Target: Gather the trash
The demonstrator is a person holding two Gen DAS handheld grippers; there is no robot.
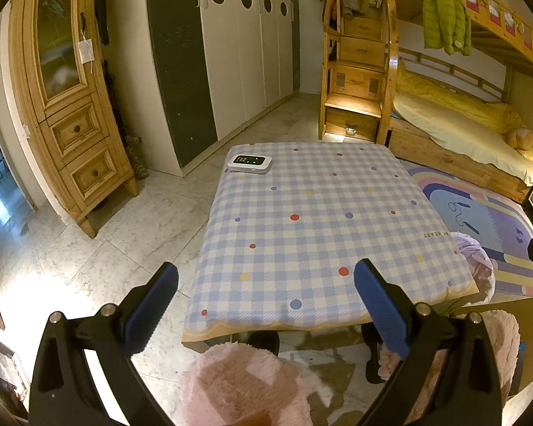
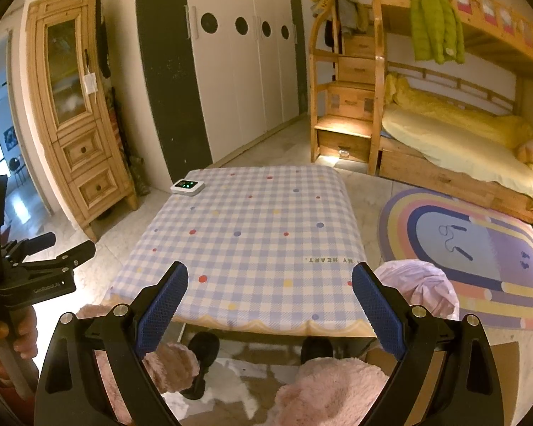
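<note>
Both my tongs gape wide, holding nothing. Beside the surface, the pink bag looks soft and light; I'd pinch its crinkly top.

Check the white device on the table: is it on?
On: the white device at the checked table's far left corner shows green lit indicators.

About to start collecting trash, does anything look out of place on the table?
No trash shows on the checked tablecloth. Only a small white device with green lights sits at its far left corner. Both grippers are open and empty.
</note>
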